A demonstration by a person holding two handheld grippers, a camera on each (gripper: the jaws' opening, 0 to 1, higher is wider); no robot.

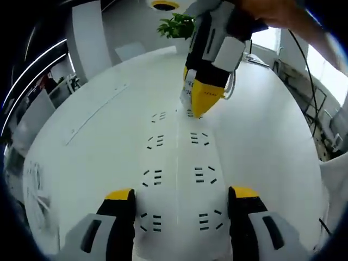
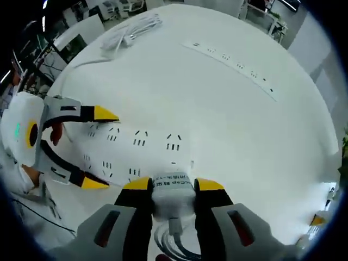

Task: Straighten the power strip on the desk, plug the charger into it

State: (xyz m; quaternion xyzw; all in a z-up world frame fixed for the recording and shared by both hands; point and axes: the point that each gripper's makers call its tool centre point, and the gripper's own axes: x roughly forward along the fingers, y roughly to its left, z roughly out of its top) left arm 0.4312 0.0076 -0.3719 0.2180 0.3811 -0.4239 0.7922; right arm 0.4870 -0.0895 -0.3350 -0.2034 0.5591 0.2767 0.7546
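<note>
From my left gripper view, my left gripper point(image 1: 179, 204) has its jaws spread wide, one yellow tip on each side of the near end of the white power strip point(image 1: 176, 174); I cannot tell whether the tips touch its edges. The strip lies flat on the white desk point(image 1: 87, 147), running away from me with two columns of sockets. At its far end my right gripper point(image 1: 202, 100) comes down from above, its yellow tips close together just over a socket, a white charger point(image 1: 188, 89) caught between them.

From my right gripper view, the right jaws are closed on that charger point(image 2: 172, 187), a white block with a printed label, its cable point(image 2: 175, 228) trailing back toward me. The charger sits right at the near edge of the power strip point(image 2: 136, 144), which runs off to the left to the left gripper point(image 2: 81, 147), its jaws wide apart. Farther across the desk lies a second, slimmer power strip point(image 2: 234, 65), well apart, and beyond it to the left a bundled white cord point(image 2: 130, 30). A green plant point(image 1: 175, 24) stands past the desk's far edge.
</note>
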